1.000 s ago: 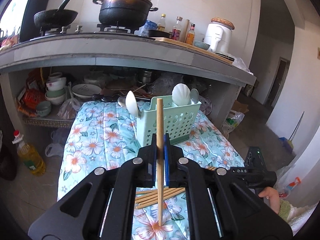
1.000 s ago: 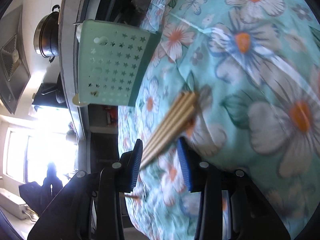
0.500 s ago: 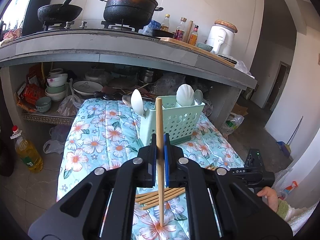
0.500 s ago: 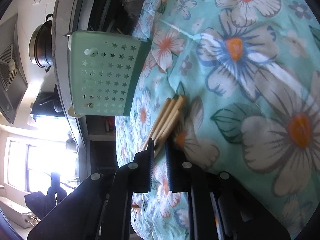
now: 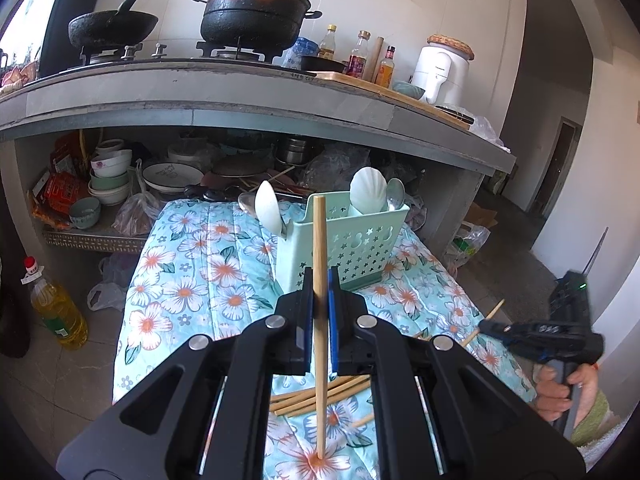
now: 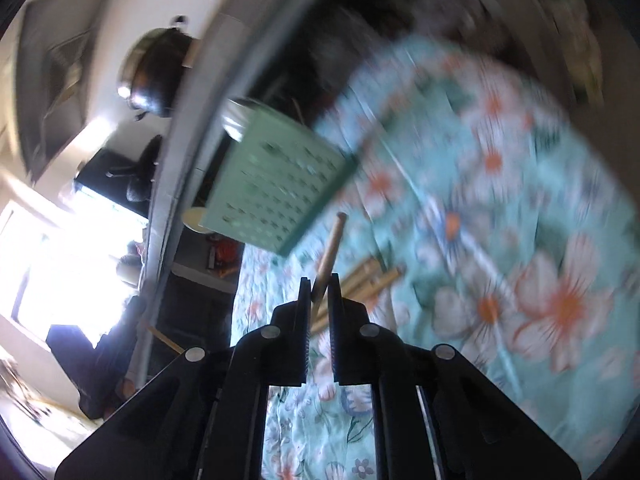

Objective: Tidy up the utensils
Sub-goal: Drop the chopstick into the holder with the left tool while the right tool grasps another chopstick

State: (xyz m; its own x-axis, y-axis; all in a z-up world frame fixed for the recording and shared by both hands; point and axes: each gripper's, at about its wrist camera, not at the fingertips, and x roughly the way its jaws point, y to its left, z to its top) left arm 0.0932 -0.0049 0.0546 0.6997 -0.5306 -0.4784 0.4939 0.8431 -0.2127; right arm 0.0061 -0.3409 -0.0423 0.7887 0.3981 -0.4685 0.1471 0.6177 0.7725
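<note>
With each gripper, left [image 5: 320,292] and right [image 6: 320,294], clamped on one chopstick [image 5: 319,280] short of the caddy [image 5: 352,240], a thin stick could pivot and miss the slot.

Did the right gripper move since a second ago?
Yes. The right gripper has lifted off the cloth with one chopstick; the other chopsticks lie below it now, and the basket has shifted in its view.
</note>
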